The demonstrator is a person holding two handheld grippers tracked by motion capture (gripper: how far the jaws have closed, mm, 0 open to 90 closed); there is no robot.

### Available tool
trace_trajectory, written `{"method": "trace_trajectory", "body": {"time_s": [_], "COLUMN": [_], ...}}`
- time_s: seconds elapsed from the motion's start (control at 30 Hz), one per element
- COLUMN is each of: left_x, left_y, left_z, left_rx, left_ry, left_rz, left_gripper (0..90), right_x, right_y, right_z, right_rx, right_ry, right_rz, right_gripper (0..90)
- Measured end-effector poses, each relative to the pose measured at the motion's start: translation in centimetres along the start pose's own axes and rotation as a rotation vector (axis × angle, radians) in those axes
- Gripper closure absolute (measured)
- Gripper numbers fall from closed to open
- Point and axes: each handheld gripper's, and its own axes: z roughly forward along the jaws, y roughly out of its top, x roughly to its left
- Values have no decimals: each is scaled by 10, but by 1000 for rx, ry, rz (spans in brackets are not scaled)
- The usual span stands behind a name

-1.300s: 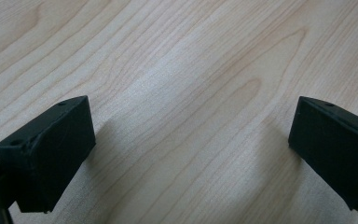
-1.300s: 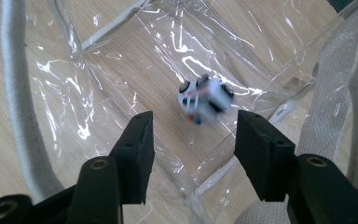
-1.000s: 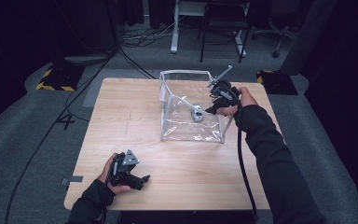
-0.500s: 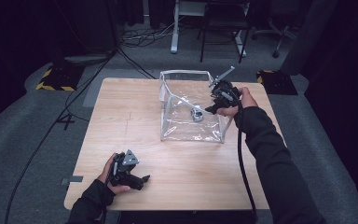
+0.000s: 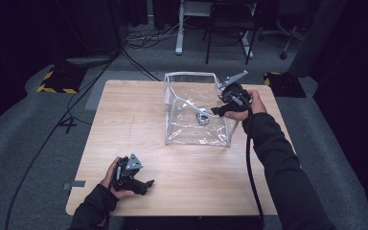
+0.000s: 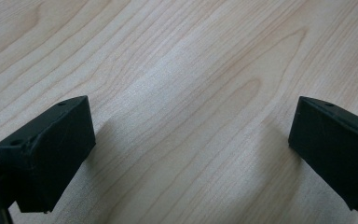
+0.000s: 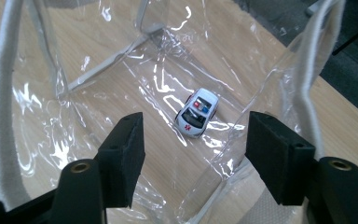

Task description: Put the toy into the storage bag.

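Right gripper (image 7: 193,163) hangs over the clear plastic bag (image 5: 191,129) with its jaws spread apart and nothing between them. Down through the gap, in the right gripper view, a small white toy police car (image 7: 196,113) sits on the bottom of the bag, its red and blue roof lights showing. From the high view the car (image 5: 202,116) lies near the middle of the bag, just beside the white handle strap (image 5: 184,101) that curves across the opening. The right gripper (image 5: 219,111) is held at the bag's right rim. That bag stands on the far right part of the wooden table (image 5: 124,124). Well apart, at the near left edge, the left gripper (image 5: 146,185) rests low over bare wood, and the left gripper view (image 6: 191,158) shows its jaws wide apart and empty.
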Motion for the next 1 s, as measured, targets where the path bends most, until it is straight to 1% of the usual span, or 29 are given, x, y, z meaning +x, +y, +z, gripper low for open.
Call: {"method": "trace_trajectory", "body": {"time_s": [0.03,0.23,0.27,0.4,0.5,0.57,0.67,0.7,0.73,0.77,0.8,1.0], "left_x": [0,0,0,0,0,0,0,0,0,0,0,0], "left_y": [0,0,0,0,0,0,0,0,0,0,0,0], "left_z": [0,0,0,0,0,0,0,0,0,0,0,0], "left_rx": [0,0,0,0,0,0,0,0,0,0,0,0], "left_ry": [0,0,0,0,0,0,0,0,0,0,0,0], "left_rz": [0,0,0,0,0,0,0,0,0,0,0,0], "left_gripper": [6,6,6,6,7,6,6,6,6,6,6,6], "right_x": [-1,-4,-4,-5,-5,-6,-6,-8,-8,-8,-10,-15], "right_y": [-1,-3,-3,-3,-4,-4,-5,-6,-6,-7,-7,-11], "right_z": [-2,-8,-10,-15,-17,-20,-22,-23,-24,-25,-26,-31], "right_rx": [-9,-69,-91,-111,-133,-144,-159,-162,-169,-174,-177,-199], "right_ry": [-7,-20,-19,-37,-44,-55,-61,-71,-73,-67,-77,-85], "right_rz": [16,23,23,16,34,26,37,26,28,46,31,52], "right_gripper": [368,340,340,338,336,332,328,327,326,324,324,326]}}
